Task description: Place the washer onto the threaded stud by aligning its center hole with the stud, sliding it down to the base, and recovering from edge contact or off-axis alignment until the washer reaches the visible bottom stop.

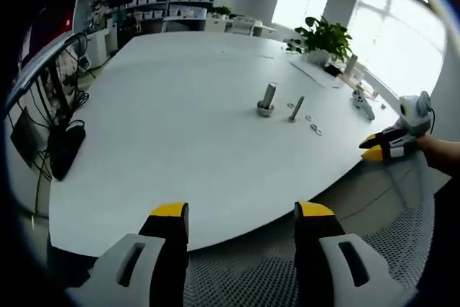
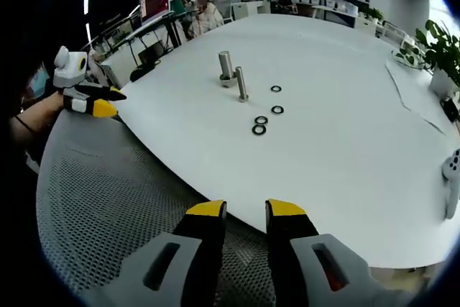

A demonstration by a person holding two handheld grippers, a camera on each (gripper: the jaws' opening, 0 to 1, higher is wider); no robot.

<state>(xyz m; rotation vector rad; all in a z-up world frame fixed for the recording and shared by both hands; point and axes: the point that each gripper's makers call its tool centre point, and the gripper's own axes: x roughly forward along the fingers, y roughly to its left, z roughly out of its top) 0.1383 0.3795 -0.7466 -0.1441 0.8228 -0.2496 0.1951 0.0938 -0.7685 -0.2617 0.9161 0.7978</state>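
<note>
Two upright metal pieces stand on the white table (image 1: 180,127): a thick cylinder on a round base (image 1: 267,98) (image 2: 227,68) and, beside it, a thinner threaded stud (image 1: 296,108) (image 2: 242,84). Several dark washers (image 2: 261,120) (image 1: 315,129) lie flat on the table close to the stud. My left gripper (image 1: 242,213) (image 2: 108,102) hovers off the table's near edge, jaws wide apart and empty. My right gripper (image 2: 246,210) (image 1: 374,146) is also short of the table edge, jaws narrowly apart with nothing between them. Both are well away from the stud.
A grey mesh surface (image 2: 108,206) lies under both grippers in front of the table edge. A potted plant (image 1: 327,37), a paper sheet (image 2: 413,98) and a white handheld device (image 2: 453,170) sit on the table's far side. Monitors (image 1: 43,113), shelves and seated people (image 2: 205,12) stand beyond.
</note>
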